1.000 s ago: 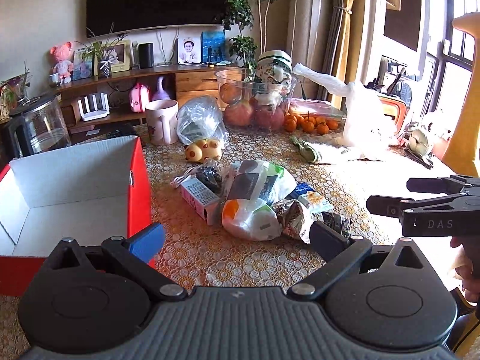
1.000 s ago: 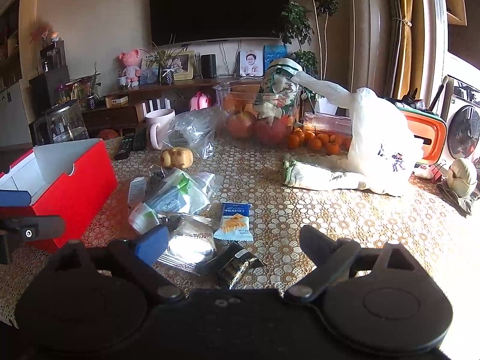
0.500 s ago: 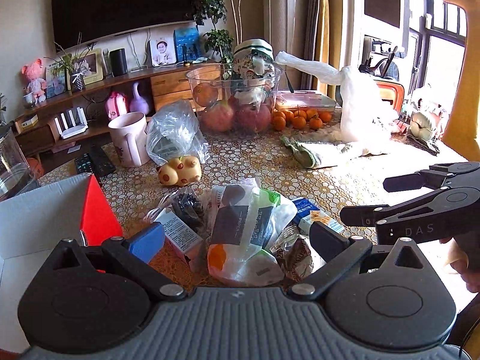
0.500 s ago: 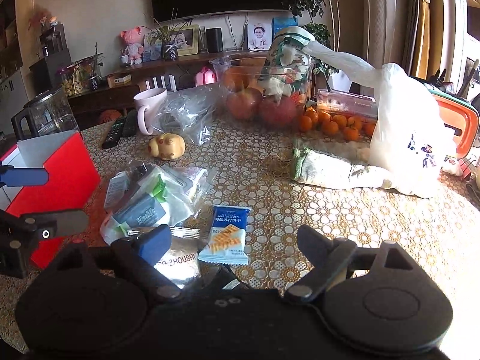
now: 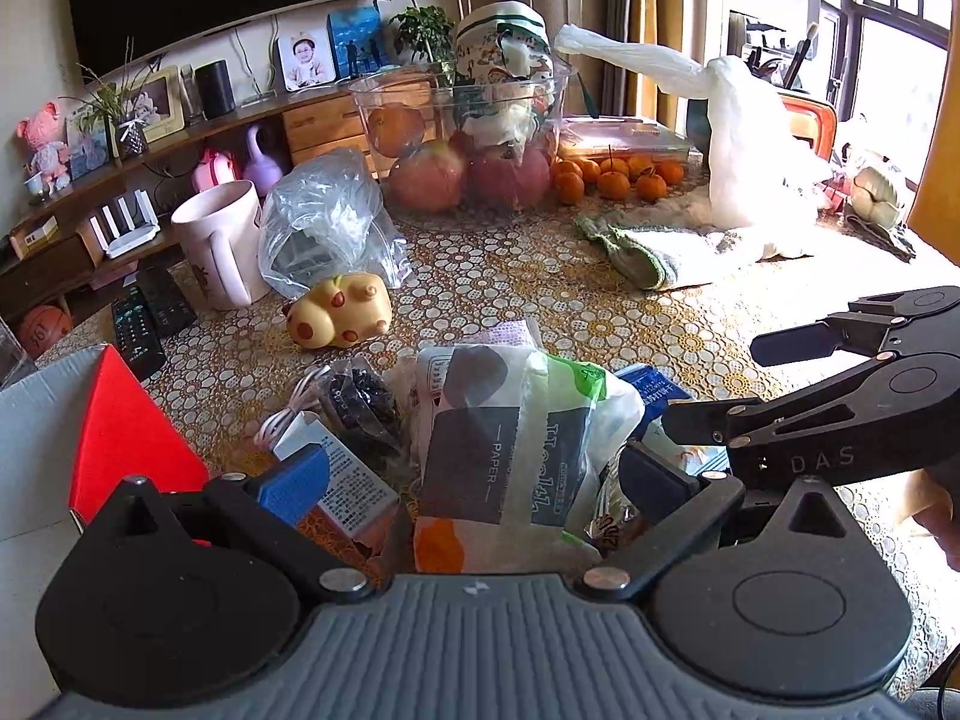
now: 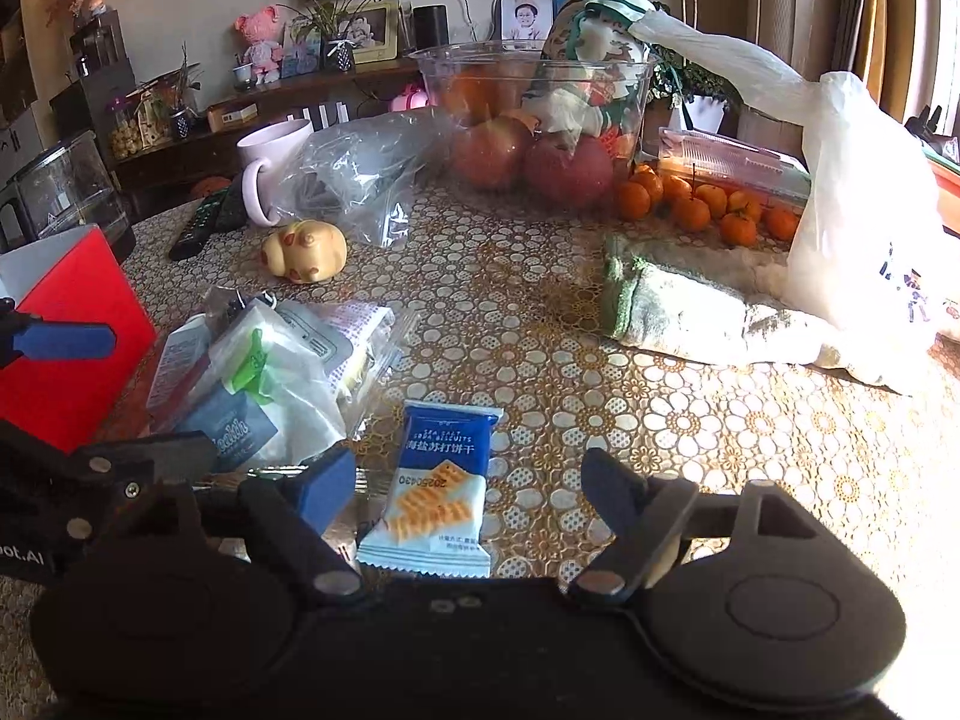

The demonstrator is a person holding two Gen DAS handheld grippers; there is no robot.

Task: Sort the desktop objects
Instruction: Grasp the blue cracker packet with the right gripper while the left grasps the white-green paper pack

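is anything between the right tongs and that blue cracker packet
Nothing visible. The blue cracker packet lies flat on the tablecloth, directly between the fingers of the right tongs, whose jaws are closing but not touching it. The pile of bags sits off to its left.

Open tablecloth [image 6: 690,420] lies bare right of the cracker packet [image 6: 435,480], clear passage there. Left, the packet pile [image 6: 270,372] crowds against the red box [image 6: 78,330]; the gap between looks tight, perhaps closed.
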